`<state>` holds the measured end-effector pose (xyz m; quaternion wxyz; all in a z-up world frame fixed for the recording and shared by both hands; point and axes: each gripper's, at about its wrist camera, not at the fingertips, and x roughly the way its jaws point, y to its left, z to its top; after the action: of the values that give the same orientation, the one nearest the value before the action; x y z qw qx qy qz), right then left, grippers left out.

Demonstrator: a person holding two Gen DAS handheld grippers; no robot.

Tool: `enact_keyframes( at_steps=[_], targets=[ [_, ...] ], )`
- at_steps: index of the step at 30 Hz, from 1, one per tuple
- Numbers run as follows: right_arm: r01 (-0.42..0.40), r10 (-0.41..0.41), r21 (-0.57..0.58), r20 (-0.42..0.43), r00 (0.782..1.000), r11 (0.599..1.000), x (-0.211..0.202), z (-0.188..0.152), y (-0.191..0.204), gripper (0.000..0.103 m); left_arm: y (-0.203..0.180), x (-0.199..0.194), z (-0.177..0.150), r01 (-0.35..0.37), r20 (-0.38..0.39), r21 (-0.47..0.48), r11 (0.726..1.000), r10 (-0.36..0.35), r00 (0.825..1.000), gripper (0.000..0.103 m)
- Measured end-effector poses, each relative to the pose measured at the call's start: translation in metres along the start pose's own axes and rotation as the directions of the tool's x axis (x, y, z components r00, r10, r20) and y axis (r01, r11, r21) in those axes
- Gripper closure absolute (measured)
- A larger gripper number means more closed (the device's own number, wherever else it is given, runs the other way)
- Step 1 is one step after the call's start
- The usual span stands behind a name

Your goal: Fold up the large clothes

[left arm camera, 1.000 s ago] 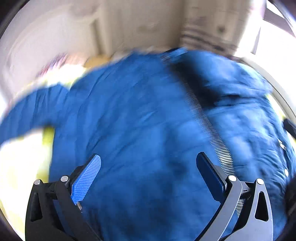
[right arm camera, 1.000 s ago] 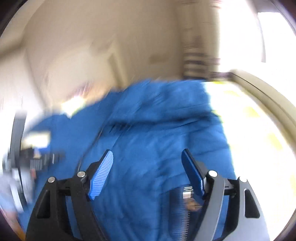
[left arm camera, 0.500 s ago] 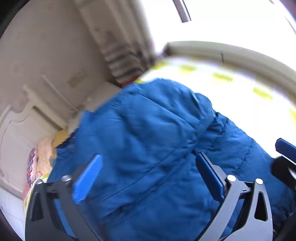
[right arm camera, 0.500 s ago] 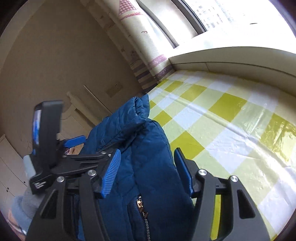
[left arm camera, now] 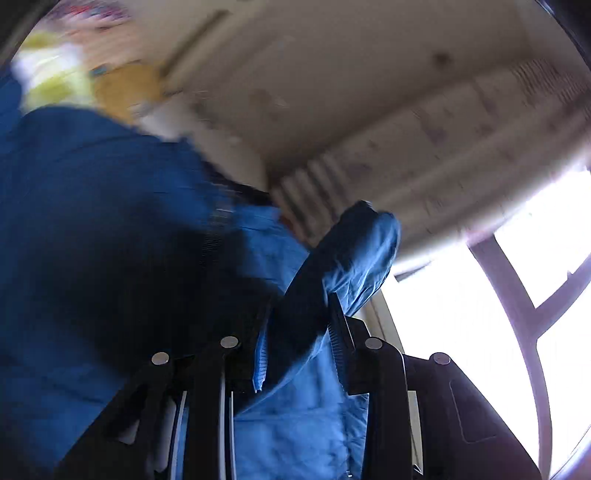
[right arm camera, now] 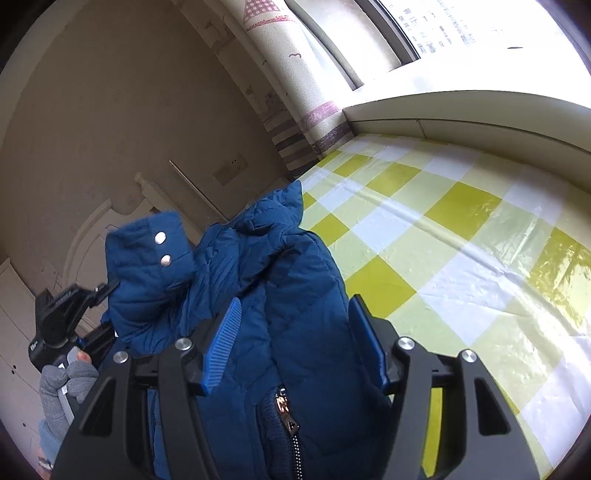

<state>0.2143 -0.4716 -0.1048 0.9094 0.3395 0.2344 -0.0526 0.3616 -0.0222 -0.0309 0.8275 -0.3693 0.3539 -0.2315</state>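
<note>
A blue padded jacket (right arm camera: 295,273) hangs lifted above a bed with a yellow and white checked cover (right arm camera: 461,236). My right gripper (right arm camera: 295,339) is shut on a thick fold of the jacket near its zip (right arm camera: 286,413). My left gripper (left arm camera: 299,350) is shut on another part of the same jacket (left arm camera: 110,221), with a sleeve end (left arm camera: 365,251) sticking up past its fingers. The left gripper also shows in the right wrist view (right arm camera: 62,325), at the far left, held by a gloved hand. The left wrist view is blurred.
A window (right arm camera: 461,29) and a patterned curtain (right arm camera: 295,74) stand behind the bed. A white sill or ledge (right arm camera: 461,110) runs along the bed's far edge. A beige wall and a white headboard (right arm camera: 96,229) are at the left.
Both grippers have closed on the jacket and raised it off the bed. The left wrist view has swung upward toward the wall and window.
</note>
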Motion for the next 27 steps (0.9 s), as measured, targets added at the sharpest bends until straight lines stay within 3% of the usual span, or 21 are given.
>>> enact_keyframes(
  at_steps=[2, 5, 7, 9, 10, 11, 12, 14, 16, 18, 20, 24, 25, 27],
  targets=[
    [0.001, -0.001, -0.004, -0.009, 1.0, 1.0, 0.002, -0.001, 0.001, 0.042, 0.031, -0.015, 0.002, -0.095, -0.012, 0.012, 0.995, 0.095, 0.995, 0.072],
    [0.006, -0.007, -0.006, -0.02, 1.0, 1.0, 0.005, 0.0, 0.002, 0.042, 0.055, -0.024, -0.004, -0.143, -0.059, 0.057, 0.988, 0.146, 0.987, 0.07],
    [0.016, -0.016, -0.009, -0.026, 1.0, 1.0, 0.008, 0.0, 0.004, 0.042, 0.06, -0.023, -0.007, -0.141, -0.087, 0.065, 0.988, 0.147, 0.985, 0.066],
    [0.025, -0.026, -0.013, -0.032, 0.999, 1.0, 0.009, -0.002, 0.005, 0.041, 0.058, -0.025, -0.004, -0.096, -0.089, 0.063, 0.993, 0.102, 0.991, 0.063],
    [0.03, -0.03, -0.015, -0.037, 0.999, 0.999, 0.01, -0.002, 0.005, 0.041, 0.055, -0.027, -0.001, -0.081, -0.082, 0.064, 0.995, 0.086, 0.993, 0.048],
    [0.034, -0.034, -0.015, -0.04, 0.999, 0.999, 0.011, -0.002, 0.005, 0.041, 0.05, -0.028, 0.006, -0.068, -0.075, 0.059, 0.996, 0.072, 0.995, 0.019],
    [0.038, -0.039, -0.016, -0.042, 0.998, 0.999, 0.012, -0.002, 0.006, 0.041, 0.048, -0.028, 0.013, -0.044, -0.069, 0.027, 0.999, 0.045, 0.997, 0.004],
    [0.041, -0.042, -0.016, -0.042, 0.998, 0.999, 0.011, -0.002, 0.005, 0.041, 0.054, -0.018, 0.027, 0.031, -0.115, -0.07, 0.997, -0.039, 0.993, 0.004],
    [0.045, -0.046, -0.018, -0.041, 0.998, 0.999, 0.011, -0.002, 0.006, 0.041, 0.061, -0.005, 0.034, 0.022, -0.131, -0.144, 0.989, -0.041, 0.991, 0.004],
    [0.048, -0.049, -0.024, -0.046, 0.998, 0.999, 0.012, -0.003, 0.007, 0.039, 0.067, 0.007, 0.037, 0.079, -0.163, -0.191, 0.978, -0.111, 0.98, 0.006],
    [0.046, -0.048, -0.036, -0.054, 0.997, 0.998, 0.014, -0.003, 0.009, 0.038, 0.069, 0.02, 0.04, 0.142, -0.155, -0.242, 0.96, -0.183, 0.971, 0.014],
    [0.06, -0.067, -0.082, -0.083, 0.994, 0.995, 0.02, -0.005, 0.018, 0.037, 0.08, 0.054, 0.05, 0.129, -0.135, -0.33, 0.935, -0.182, 0.974, 0.019],
    [0.064, -0.072, -0.096, -0.089, 0.993, 0.993, 0.021, -0.006, 0.021, 0.037, 0.081, 0.06, 0.055, 0.125, -0.131, -0.34, 0.932, -0.178, 0.975, 0.029],
    [0.07, -0.079, -0.101, -0.097, 0.992, 0.992, 0.022, -0.007, 0.021, 0.037, 0.082, 0.069, 0.059, 0.096, -0.116, -0.325, 0.941, -0.14, 0.983, 0.06]
  ],
)
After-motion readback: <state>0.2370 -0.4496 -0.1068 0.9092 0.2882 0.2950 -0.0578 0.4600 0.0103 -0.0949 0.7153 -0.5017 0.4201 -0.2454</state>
